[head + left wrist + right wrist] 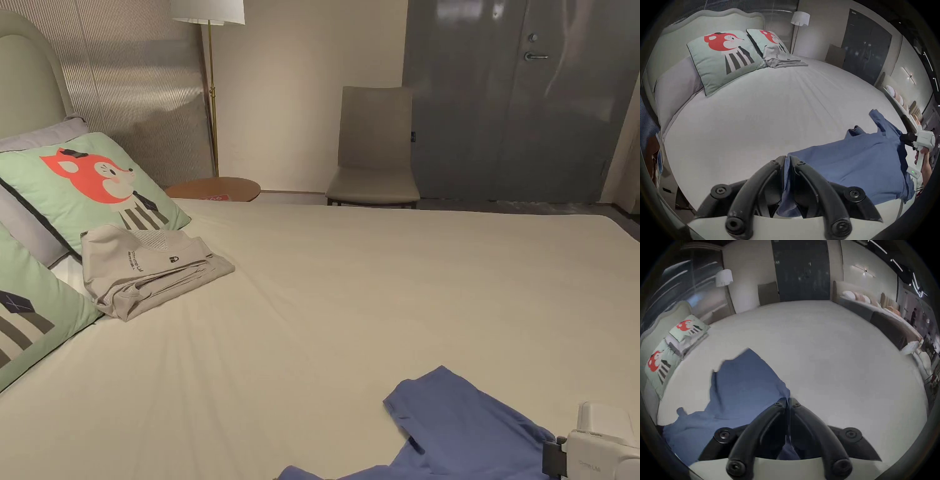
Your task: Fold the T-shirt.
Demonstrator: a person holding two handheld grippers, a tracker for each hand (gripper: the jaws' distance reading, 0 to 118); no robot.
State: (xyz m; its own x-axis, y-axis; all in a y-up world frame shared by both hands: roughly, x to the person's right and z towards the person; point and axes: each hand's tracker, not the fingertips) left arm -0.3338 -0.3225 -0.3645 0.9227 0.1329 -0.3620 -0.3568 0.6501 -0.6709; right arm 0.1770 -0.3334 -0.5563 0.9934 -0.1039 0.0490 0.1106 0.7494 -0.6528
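Note:
A blue T-shirt (pixel 462 431) lies at the near edge of the bed (pixel 350 300), one sleeve reaching toward the middle. In the left gripper view the blue T-shirt (pixel 851 162) is stretched between both grippers. My left gripper (pixel 788 160) is shut on one edge of the cloth, which runs back between the jaws. My right gripper (pixel 788 401) is shut on the blue T-shirt (pixel 743 382) at its other side. The right gripper (pixel 903 140) appears far right in the left gripper view, held by a hand, and its white body (pixel 603 447) is at the head view's lower right.
A folded beige garment (pixel 150 269) rests by two green fox-print pillows (pixel 94 187) at the head of the bed. Beyond the bed stand a chair (pixel 375 150), a floor lamp (pixel 209 81), a round side table (pixel 215 187) and a dark door (pixel 525 94).

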